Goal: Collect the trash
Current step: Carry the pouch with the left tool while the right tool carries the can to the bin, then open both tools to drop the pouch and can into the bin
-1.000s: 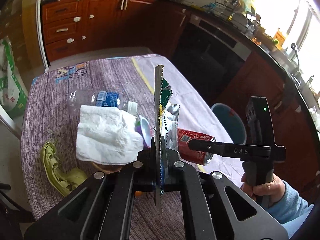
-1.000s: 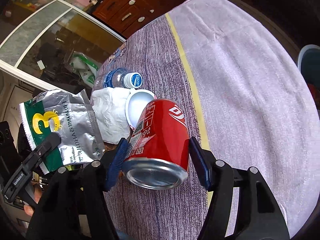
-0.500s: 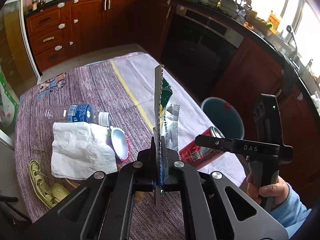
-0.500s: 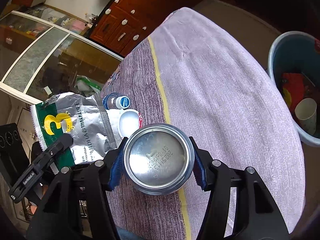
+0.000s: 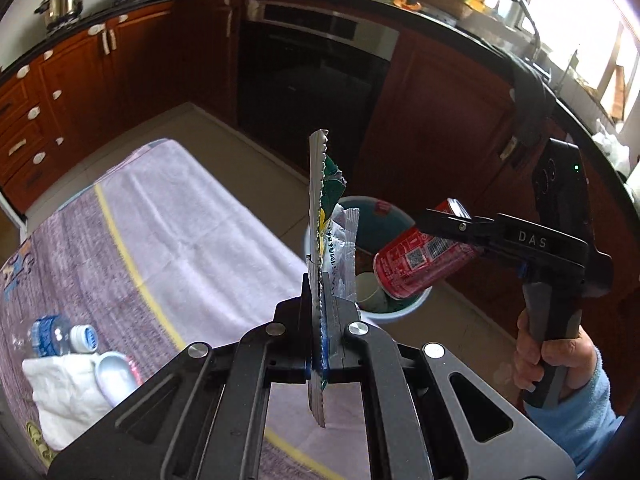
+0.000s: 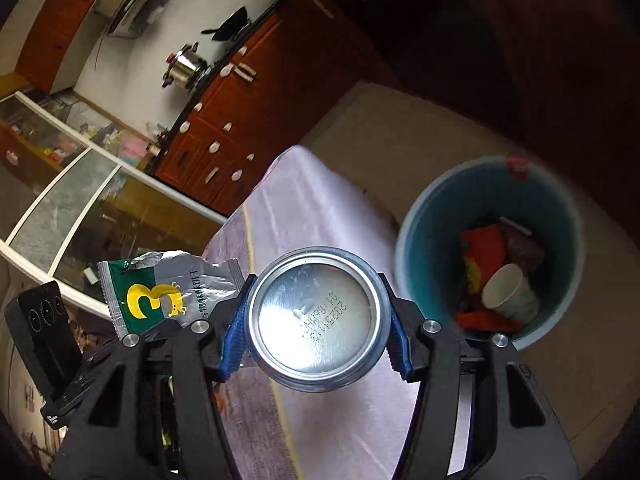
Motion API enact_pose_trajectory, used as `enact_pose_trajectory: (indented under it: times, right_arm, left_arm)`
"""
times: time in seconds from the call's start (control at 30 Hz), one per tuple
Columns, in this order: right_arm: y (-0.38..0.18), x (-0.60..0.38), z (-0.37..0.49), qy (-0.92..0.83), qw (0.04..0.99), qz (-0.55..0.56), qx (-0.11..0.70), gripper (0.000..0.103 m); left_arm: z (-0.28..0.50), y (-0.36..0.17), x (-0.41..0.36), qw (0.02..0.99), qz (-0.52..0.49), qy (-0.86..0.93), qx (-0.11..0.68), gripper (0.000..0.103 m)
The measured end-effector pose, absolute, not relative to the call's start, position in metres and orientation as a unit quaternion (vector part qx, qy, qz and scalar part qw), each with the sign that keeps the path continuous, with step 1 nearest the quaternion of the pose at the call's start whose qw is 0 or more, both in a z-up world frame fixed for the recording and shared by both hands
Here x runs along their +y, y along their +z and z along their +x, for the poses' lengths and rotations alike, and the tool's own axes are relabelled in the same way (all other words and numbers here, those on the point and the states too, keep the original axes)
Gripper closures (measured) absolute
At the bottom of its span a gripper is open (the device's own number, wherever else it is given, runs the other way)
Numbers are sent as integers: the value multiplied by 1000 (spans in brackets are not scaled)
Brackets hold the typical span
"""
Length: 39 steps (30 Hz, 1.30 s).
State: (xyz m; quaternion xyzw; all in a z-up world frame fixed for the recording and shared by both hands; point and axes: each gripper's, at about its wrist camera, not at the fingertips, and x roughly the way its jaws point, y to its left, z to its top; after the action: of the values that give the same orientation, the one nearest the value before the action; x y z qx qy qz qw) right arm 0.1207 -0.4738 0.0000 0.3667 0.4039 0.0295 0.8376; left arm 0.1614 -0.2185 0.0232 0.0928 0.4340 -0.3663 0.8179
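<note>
Risking a miss over the blue bin (image 6: 416,240): letting go of the red soda can (image 5: 416,264) too early, while hanging only above the bin's near rim, meaning a bounce off the edge onto the floor. Judging the can's round wall as slippery between flat pads, so possibly sliding out before lining up. Risking also the light foil snack wrapper (image 5: 328,232) fluttering sideways on release and landing beside the bin, or catching on the can if both drop together.

Right gripper (image 6: 316,316): clamping the can across its middle, blue pads pressing both sides, jaws standing about half apart, can bottom facing the camera, angling down toward the bin. Left gripper (image 5: 320,328): pinching fully together on the wrapper's lower edge, wrapper standing upright, edge-on, just short of the bin, above the table corner.

Waiting farther back from the bin, on the purple tablecloth (image 5: 180,240): a plastic bottle (image 5: 60,336), a white napkin (image 5: 64,392) and a small white cup (image 5: 114,372).
</note>
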Motion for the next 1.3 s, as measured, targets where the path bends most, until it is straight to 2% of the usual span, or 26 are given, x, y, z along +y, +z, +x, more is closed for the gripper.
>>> enact_pose_trajectory:
  times: [0.2,0.43,0.47,0.5,0.53,0.57,0.63,0.8,1.0,1.3]
  right_arm:
    - [-35,-524,113,-37,823,381,420,49]
    - [-91,-546,115,-61,784,408,464,48]
    - [-97,-547,116,-57,777,414,471,48]
    - [-104,-548,117,-54,770,420,477,47]
    - [-109,-548,118,-52,765,425,480,44]
    - [-112,-549,119,-49,762,428,483,40]
    - [-115,-549,121,-51,763,427,483,27]
    - [-118,-548,122,-58,756,436,484,17]
    - [-115,-541,117,-66,750,438,492,13]
    - [-100,-524,115,-69,752,434,492,12]
  left_arm:
    - [169,-19,-303,784,131,-395,461,100]
    - [184,-76,-356,754,166,-383,507,97]
    - [185,-81,-359,750,169,-380,514,93]
    - [187,-87,-361,746,172,-375,523,76]
    - [188,-90,-362,748,174,-369,524,52]
    - [188,-91,-360,757,178,-360,516,45]
    - [188,-90,-357,765,183,-352,507,41]
    - [192,-92,-346,766,171,-342,517,31]
    - [189,-90,-339,768,162,-333,523,22]
    - [176,-81,-326,775,155,-338,511,14]
